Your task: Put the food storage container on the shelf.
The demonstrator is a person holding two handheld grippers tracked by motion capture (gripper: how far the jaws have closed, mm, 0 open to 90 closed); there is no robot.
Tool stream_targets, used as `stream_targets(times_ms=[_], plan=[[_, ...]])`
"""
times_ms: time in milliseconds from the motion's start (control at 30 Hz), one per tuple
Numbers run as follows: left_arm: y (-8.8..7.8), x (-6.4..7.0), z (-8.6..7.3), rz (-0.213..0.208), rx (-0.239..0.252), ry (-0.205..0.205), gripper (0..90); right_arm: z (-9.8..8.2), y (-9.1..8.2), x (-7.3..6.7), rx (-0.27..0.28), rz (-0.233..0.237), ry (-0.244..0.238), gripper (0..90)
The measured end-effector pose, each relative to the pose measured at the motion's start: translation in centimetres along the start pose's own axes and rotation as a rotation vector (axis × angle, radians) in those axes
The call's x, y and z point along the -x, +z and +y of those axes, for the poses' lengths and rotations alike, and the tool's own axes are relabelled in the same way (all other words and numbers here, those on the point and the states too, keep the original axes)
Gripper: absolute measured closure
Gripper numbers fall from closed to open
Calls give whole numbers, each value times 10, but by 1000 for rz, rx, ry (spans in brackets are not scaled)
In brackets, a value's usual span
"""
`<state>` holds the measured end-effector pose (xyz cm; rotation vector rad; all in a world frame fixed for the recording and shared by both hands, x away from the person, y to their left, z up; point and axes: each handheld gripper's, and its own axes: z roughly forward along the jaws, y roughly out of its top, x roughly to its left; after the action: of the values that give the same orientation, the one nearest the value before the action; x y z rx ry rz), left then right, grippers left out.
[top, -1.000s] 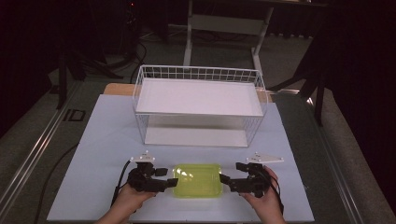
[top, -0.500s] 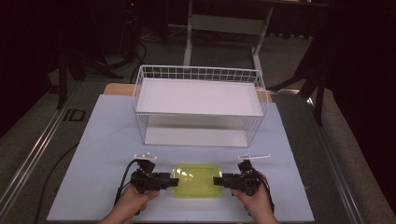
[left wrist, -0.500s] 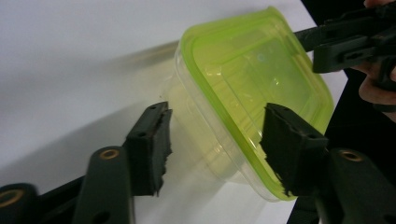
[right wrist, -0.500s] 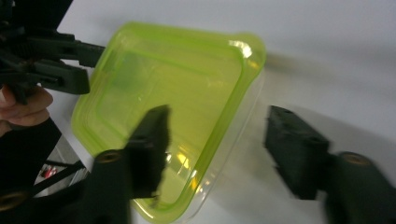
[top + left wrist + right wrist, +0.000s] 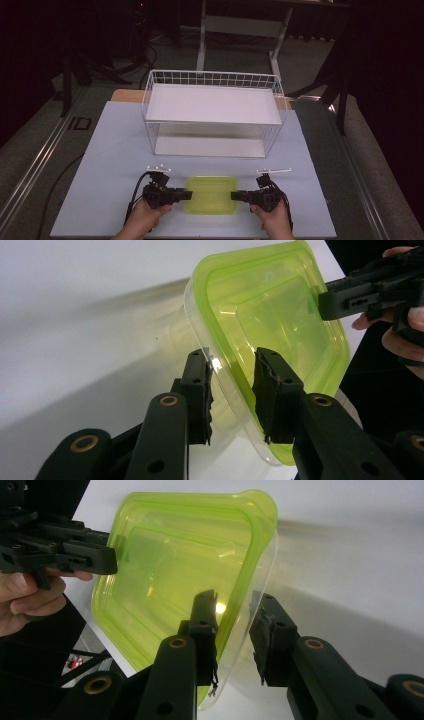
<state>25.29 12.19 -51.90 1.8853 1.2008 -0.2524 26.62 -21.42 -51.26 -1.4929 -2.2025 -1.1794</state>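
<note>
Now both tools, left tool (image 5: 186, 195) and right tool (image 5: 235, 195), closing, straddle the green-lidded container (image 5: 212, 194) ends, pads not yet clamped; next, squeeze and lift evenly.

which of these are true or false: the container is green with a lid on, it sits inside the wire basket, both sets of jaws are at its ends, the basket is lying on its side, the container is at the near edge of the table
1. The container is green with a lid on: true.
2. It sits inside the wire basket: false; it lies on the table, in front of the basket and apart from it.
3. The left gripper and the right gripper are at its opposite ends: true; each straddles the rim, jaws just closing.
4. The basket is lying on its side: false; it stands upright.
5. The container is at the near edge of the table: true.
</note>
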Motion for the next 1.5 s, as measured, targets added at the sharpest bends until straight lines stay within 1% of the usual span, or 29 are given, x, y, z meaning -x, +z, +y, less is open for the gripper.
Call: stream_targets(times_ms=[33, 167, 333, 400, 433, 500, 567, 667, 700, 767, 833, 933, 1000, 1100, 1167, 1233, 1300, 1333, 1433, 1500], plan=[[0, 1, -1, 6, 2, 9, 702, 0, 0, 0, 1, 2, 4, 738], [-2, 4, -3, 9, 4, 5, 717, -3, -2, -3, 5, 13, 19, 754], [-4, 10, -6, 29, 10, 3, 734, -7, -5, -9, 16, -7, 6, 762], [-4, 14, -8, 48, 20, 19, 737, -8, -5, -9, 14, -9, 11, 768], [-5, 16, -8, 51, 22, 16, 739, -8, -6, -9, 14, -9, 9, 771], [-6, 18, -9, 59, 22, 14, 749, -10, -7, -10, 9, -6, 24, 777], [-7, 19, -9, 56, 21, -6, 763, -10, -8, -12, 6, -15, 16, 782], [-9, 22, -7, 72, 26, 11, 789, -10, -10, -15, 11, -25, 8, 796], [-9, 22, -6, 73, 32, 7, 795, -10, -11, -16, 12, -29, 0, 798], [-10, 21, -4, 68, 40, -13, 801, -8, -11, -16, 17, -27, 3, 798], [-10, 21, -2, 75, 40, -10, 803, -5, -11, -16, 25, -31, -7, 799], [-13, 21, 1, 71, 44, -23, 803, -1, -11, -15, 34, -28, -3, 799], [-15, 21, 5, 74, 60, -21, 804, 3, -12, -17, 47, -29, -14, 799], [-19, 22, 13, 76, 88, -22, 804, 12, -13, -19, 80, -37, -32, 799], [-21, 21, 19, 72, 111, -24, 807, 18, -15, -19, 102, -36, -30, 798], [-24, 21, 25, 76, 135, -12, 809, 25, -16, -20, 126, -39, -47, 798], [-26, 21, 31, 82, 157, -9, 811, 32, -16, -21, 145, -41, -52, 798], [-26, 21, 34, 88, 169, -2, 811, 35, -16, -21, 155, -46, -59, 797], [-26, 18, 42, 95, 194, 3, 813, 44, -15, -20, 183, -58, -68, 795], [-24, 16, 46, 103, 206, 4, 812, 49, -14, -19, 195, -61, -64, 796]])
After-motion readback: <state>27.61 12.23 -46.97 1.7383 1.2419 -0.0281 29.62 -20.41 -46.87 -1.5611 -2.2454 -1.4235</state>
